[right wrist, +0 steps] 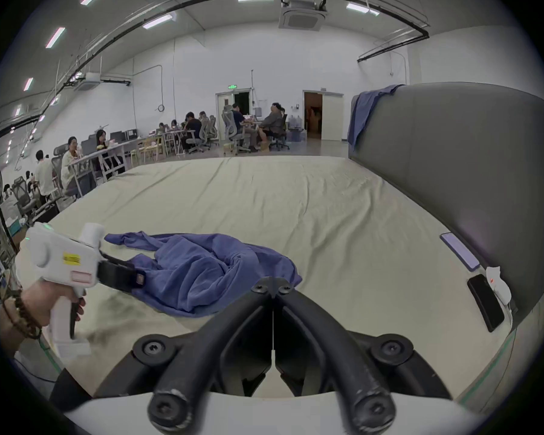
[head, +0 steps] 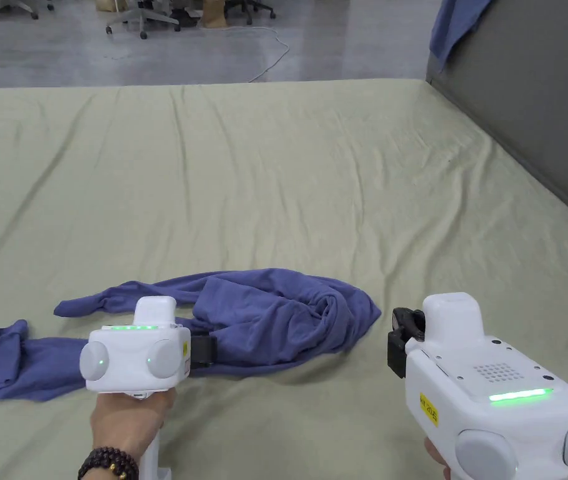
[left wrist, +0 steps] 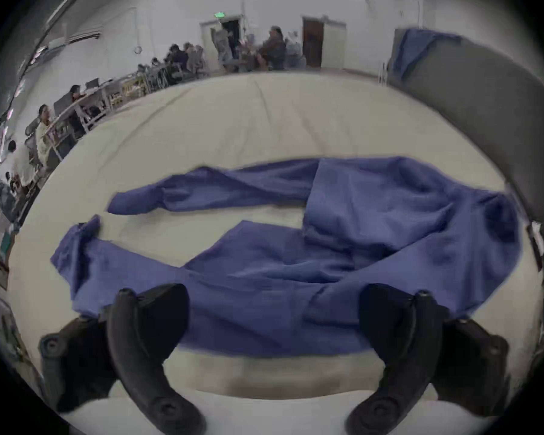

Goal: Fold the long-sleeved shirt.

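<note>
Shirt [head: 264, 319] bunched on sheet [head: 313, 175]; left gripper [left wrist: 272, 313] jaws spread wide over its near edge, seemingly not touching; right gripper [right wrist: 273, 288] closed, empty, just beside.

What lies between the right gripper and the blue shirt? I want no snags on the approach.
Nothing: in the head view, bare green sheet separates the right gripper from the shirt. The right gripper view agrees.

One crumpled blue shirt [head: 264, 319] is laid on one green sheet [head: 338, 187]. Two grippers are held: left gripper [left wrist: 272, 303], right gripper [right wrist: 273, 288]. Two phones [right wrist: 484, 300] are seen.
</note>
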`<state>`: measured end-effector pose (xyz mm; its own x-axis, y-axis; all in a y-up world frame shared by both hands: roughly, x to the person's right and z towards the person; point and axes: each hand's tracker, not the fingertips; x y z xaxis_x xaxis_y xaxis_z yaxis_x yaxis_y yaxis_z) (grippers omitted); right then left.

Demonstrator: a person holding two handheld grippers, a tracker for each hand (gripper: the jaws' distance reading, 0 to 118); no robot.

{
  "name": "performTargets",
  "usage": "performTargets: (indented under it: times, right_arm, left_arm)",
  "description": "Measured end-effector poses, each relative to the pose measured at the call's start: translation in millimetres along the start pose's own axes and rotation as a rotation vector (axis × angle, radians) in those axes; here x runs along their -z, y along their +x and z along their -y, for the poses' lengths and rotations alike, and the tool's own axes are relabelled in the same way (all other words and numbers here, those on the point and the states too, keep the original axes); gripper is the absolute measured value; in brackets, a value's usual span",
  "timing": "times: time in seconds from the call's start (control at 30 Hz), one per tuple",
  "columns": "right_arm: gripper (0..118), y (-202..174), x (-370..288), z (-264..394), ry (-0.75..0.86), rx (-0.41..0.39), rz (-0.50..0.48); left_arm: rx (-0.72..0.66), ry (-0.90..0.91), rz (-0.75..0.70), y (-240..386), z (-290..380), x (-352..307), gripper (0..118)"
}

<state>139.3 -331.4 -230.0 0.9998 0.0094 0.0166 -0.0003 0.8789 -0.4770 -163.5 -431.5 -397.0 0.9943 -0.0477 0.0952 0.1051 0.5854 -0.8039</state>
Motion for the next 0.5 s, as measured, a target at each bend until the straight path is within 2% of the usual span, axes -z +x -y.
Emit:
performTargets:
  times: [0.03,0.1,0.13,0.17,0.2,0.23,0.27,0.33,0.37,0.4,0.5]
  right_arm:
    - [0,0,6,-4,-0.003,-0.008,-0.001]
    - [0,0,24,-19,-0.009,-0.041,-0.018]
    - [0,-1,33,-27,-0.010,-0.053,-0.027]
    - [0,-1,44,-38,-0.014,-0.059,-0.039]
    - [0,0,61,-53,-0.026,-0.056,-0.065]
    - [11,0,77,-67,-0.051,-0.059,-0.088]
    - [33,1,92,-79,-0.055,-0.051,-0.106]
    - [89,2,132,-107,-0.132,-0.072,-0.137]
    - [93,2,150,-115,-0.157,-0.075,-0.152]
    - [91,3,173,-123,-0.202,-0.098,-0.155]
    - [91,1,233,-126,-0.391,-0.200,-0.154]
  left_arm:
    - [0.001,-0.024,-0.001,1,0,9,98]
    - [-0.048,0.030,0.026,-2,3,5,93]
    - [-0.035,0.027,0.034,-3,2,0,77]
    - [-0.015,0.031,0.096,-3,1,-8,49]
    - [-0.041,0.063,0.119,-3,1,-17,13]
    - [-0.037,0.067,0.088,2,5,-29,3]
    - [-0.028,0.068,0.087,2,6,-36,3]
    - [-0.080,0.109,0.127,-4,14,-54,3]
    - [-0.087,0.117,0.141,-5,18,-61,3]
    - [-0.099,0.121,0.143,-8,24,-68,3]
    - [-0.170,0.096,0.147,-9,26,-73,3]
